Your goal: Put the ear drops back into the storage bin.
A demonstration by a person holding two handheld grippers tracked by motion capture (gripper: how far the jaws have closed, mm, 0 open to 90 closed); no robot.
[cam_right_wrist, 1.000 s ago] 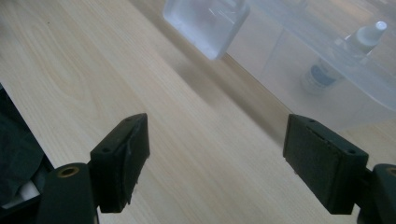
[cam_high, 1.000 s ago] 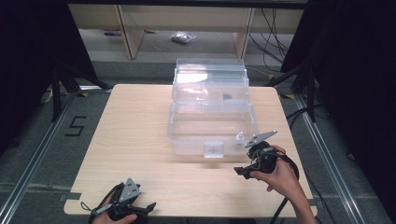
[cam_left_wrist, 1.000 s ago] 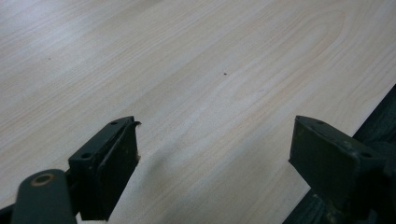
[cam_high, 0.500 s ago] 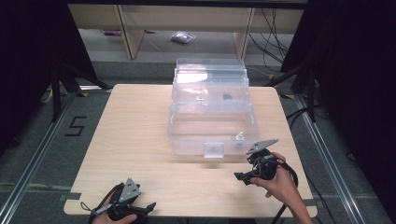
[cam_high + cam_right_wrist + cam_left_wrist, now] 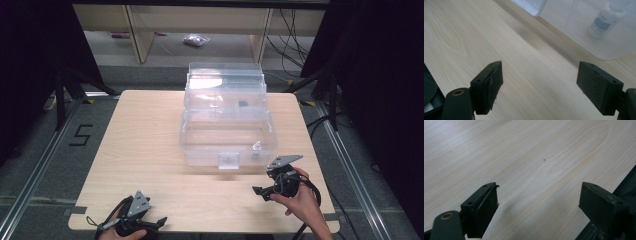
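The desk (image 5: pixel 150 150) carries a clear plastic storage box (image 5: pixel 227 142) at the middle of its far half, lid tipped up behind it and its latch tab facing the near edge. Inside the box, in its near right corner, stands a small white bottle (image 5: pixel 257 147) with a pale label, upright, its long axis vertical.

That bottle is what a coming move would likely turn on. The right gripper (image 5: pixel 262 191) sits near the desk's near right corner, just in front of the box's near wall and a little to the right of the latch, jaws wide apart with nothing between them. In the right gripper view the bottle (image 5: pixel 606 20) shows beyond and to the right of the jaws, behind the clear wall (so a straight reach would meet plastic; the way in, I judge, is up and over the rim).

The left gripper (image 5: pixel 157 222) rests at the near left corner, jaws also spread and empty, well apart from the box; the right hand is plainly the nearer.
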